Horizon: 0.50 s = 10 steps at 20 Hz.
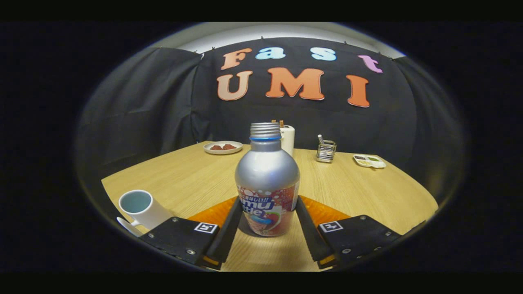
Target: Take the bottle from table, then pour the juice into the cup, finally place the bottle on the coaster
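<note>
Between the two fingers (pixel 265 228) stands an uncapped silver juice bottle (pixel 267 183), upright, its lower body flanked closely by both fingers; whether they press on it cannot be told. An orange coaster (pixel 327 212) lies just behind the bottle, whose base may overlap its near edge. A white cup (pixel 141 208) stands on the table (pixel 367 192) left of the fingers, its contents unclear. Judgement: either the task is starting or the bottle is being set down; pouring cannot be confirmed.
</note>
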### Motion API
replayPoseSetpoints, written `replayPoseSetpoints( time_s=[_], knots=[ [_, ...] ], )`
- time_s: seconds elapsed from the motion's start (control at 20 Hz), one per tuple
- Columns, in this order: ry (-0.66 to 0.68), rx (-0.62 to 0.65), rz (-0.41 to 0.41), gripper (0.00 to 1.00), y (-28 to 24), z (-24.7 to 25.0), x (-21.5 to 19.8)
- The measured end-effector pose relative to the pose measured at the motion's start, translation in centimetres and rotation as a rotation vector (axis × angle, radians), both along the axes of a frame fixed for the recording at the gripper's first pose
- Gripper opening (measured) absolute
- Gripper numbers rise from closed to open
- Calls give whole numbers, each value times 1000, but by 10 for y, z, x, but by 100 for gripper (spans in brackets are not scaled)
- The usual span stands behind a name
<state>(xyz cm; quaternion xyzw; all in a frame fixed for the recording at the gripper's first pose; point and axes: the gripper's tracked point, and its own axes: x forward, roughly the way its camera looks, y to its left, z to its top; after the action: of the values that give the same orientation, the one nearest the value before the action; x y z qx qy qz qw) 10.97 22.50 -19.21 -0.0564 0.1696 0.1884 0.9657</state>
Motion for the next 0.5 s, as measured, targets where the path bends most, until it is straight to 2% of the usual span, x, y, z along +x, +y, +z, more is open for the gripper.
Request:
replayPoseSetpoints(
  time_s=[0.15,0.5],
  knots=[
    [-5,5,-4,75,7,-6,19],
    [20,25,3,75,12,-16,23]
  ],
)
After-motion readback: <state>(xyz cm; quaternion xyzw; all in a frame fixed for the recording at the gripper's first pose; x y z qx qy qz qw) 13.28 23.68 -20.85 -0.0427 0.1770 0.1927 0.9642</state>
